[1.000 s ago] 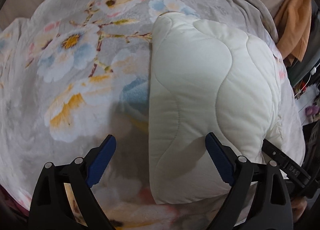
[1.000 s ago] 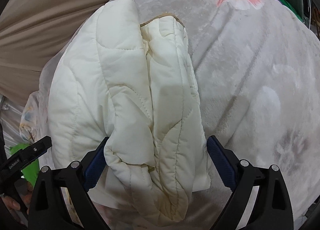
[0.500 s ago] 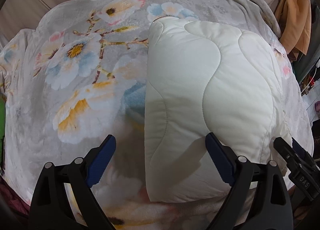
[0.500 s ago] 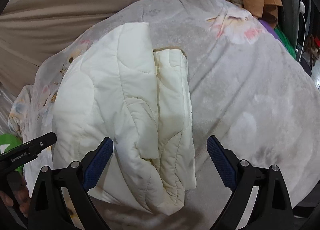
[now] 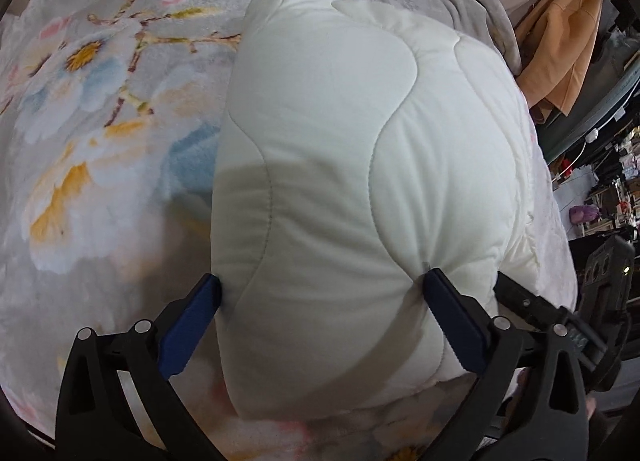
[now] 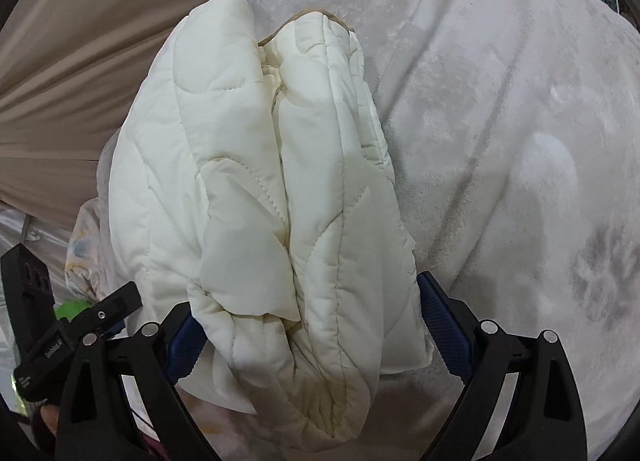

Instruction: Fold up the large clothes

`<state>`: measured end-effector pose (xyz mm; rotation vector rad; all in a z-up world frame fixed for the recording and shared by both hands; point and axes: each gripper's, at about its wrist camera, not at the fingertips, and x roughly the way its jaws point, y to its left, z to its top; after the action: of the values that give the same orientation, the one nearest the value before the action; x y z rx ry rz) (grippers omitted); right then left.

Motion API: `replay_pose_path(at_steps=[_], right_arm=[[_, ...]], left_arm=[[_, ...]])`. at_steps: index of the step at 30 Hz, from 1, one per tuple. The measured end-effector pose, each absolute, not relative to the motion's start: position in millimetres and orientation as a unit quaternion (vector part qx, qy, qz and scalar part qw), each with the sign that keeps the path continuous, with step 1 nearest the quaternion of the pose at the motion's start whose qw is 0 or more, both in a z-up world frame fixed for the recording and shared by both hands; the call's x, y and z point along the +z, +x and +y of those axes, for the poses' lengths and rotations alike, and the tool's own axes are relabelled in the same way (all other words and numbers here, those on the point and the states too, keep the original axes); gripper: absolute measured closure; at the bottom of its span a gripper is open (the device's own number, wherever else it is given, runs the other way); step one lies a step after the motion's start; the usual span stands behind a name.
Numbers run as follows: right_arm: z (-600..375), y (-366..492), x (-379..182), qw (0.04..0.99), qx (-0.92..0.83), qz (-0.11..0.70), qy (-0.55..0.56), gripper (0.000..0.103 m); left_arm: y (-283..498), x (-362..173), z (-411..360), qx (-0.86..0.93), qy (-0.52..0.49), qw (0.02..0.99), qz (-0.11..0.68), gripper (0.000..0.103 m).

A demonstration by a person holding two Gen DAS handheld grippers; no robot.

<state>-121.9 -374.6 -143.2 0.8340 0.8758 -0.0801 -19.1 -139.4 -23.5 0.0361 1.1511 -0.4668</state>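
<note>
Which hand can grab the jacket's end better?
Probably the right. The right gripper is open and straddles the narrow, bunched end of the jacket. The left gripper, whose jaws have just been opening, spans a broad puffy part with a tip at each edge, likely too wide to pinch.

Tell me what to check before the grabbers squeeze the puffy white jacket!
1. Near end of white quilted jacket between the left gripper fingers: ok.
2. Left pads squeezing it: not ok; its jaws have just been opening wider and only touch the sides.
3. Jacket's bunched end between the right gripper fingers: ok.
4. Right pads gripping firmly: cannot tell; cloth hides the left pad.
5. Jacket lying folded on the floral blanket: ok.
6. Layers neat on the right side: not ok, bunched and wrinkled.
</note>
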Motion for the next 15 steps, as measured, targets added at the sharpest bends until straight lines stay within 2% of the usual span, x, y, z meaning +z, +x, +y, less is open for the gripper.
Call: replay_pose_path(at_steps=[1, 2, 15], right_arm=[[-375.8, -119.5, -145.6, 0.82, -0.034, 0.411, 0.398, 0.011], [-376.0, -117.9, -147.4, 0.818, -0.033, 0.411, 0.401, 0.005], [-378.3, -98.6, -152.8, 0.814, -0.019, 0.412, 0.409, 0.005]], left_arm=[[-18.2, -25.4, -141.6, -0.221, 0.022, 0.815, 0.535, 0.005], [-18.6, -27.3, -143.7, -0.222, 0.028, 0.818, 0.53, 0.005], [-12.6, -22.4, -144.6, -0.217, 0.05, 0.821, 0.526, 0.005]])
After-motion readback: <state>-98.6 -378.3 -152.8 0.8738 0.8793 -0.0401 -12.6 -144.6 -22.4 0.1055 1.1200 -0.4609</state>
